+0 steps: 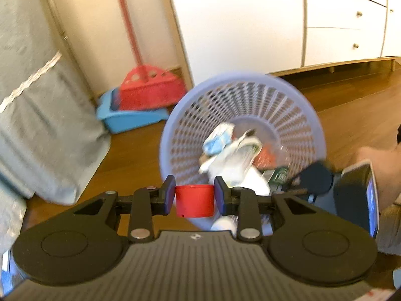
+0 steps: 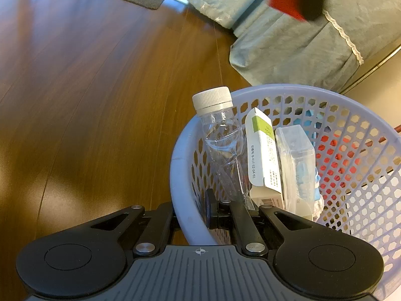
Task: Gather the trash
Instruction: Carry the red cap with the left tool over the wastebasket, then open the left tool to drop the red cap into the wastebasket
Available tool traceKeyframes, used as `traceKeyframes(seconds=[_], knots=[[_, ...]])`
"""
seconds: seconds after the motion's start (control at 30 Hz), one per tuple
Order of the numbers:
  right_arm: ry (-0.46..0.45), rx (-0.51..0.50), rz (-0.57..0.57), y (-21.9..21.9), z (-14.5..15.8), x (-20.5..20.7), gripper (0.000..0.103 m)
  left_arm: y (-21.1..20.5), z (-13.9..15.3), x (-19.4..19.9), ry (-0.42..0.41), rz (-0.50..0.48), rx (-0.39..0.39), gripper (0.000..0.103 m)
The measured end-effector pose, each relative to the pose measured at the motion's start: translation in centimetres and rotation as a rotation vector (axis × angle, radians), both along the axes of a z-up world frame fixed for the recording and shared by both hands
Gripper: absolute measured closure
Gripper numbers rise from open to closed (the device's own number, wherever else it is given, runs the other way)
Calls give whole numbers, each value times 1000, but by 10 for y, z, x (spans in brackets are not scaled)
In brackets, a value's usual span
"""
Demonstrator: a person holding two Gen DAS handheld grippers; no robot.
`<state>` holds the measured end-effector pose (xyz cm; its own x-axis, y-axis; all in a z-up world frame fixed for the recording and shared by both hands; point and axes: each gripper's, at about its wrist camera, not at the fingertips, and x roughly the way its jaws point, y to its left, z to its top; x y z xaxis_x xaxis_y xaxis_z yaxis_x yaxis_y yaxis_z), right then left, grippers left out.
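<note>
My left claw (image 1: 194, 198) is pinching a red cap (image 1: 194, 201) between its pads, side to side, and it hangs right at the near rim of the lilac basket (image 1: 175, 115) – the cap sits at about 6 o'clock of the basket opening in the left wrist view. My right claw (image 2: 193, 214) is pressed together on the basket wall at its near rim, one pad inside, one outside, tilting the basket toward me.

Inside already: a clear bottle (image 2: 220, 140) with white lid leaning on the rim at 10 o'clock, a white carton (image 2: 263, 155) and a clear plastic case (image 2: 298, 160) standing beside it, crowded against the near wall.

Risks as I judge them:
- cap is only just over the rim, so letting go now could bounce it off the lip or off the piled trash onto the wood floor (image 2: 100, 100) – and a round cap would roll
- basket is tipped and held by a thin mesh edge; a slip of the right claw and it swings or drops, spilling the bottle, which is already poking above the rim
- left view is blurred, so aim is uncertain

Broom (image 1: 150, 87) and blue dustpan (image 1: 130, 118) stand at 10 o'clock, well apart, no hazard
</note>
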<state>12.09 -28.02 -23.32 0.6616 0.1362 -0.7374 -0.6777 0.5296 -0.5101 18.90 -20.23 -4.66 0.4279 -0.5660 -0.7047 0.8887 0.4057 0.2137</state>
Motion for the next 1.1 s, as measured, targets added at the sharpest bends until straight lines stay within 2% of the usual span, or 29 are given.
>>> traceKeyframes(seconds=[0.3, 0.53, 0.63, 0.73, 0.77, 0.9, 1.1], knots=[[1, 16, -10, 0, 3, 2, 100, -51, -4, -6, 23, -86, -26, 75], [-2, 27, -15, -1, 6, 2, 100, -69, -10, -7, 48, -109, -38, 75], [-3, 27, -14, -2, 6, 0, 100, -80, -11, -2, 61, -106, -68, 74], [-3, 31, -13, -5, 7, -3, 100, -88, -12, 6, 79, -101, -112, 54], [-4, 33, -14, -6, 7, -3, 100, -89, -13, 8, 76, -92, -113, 54], [-4, 39, -9, -7, 8, -4, 100, -73, -12, 18, 73, -45, -107, 54], [9, 65, 13, -5, 12, -6, 100, -19, -23, 30, 66, 81, -13, 54]])
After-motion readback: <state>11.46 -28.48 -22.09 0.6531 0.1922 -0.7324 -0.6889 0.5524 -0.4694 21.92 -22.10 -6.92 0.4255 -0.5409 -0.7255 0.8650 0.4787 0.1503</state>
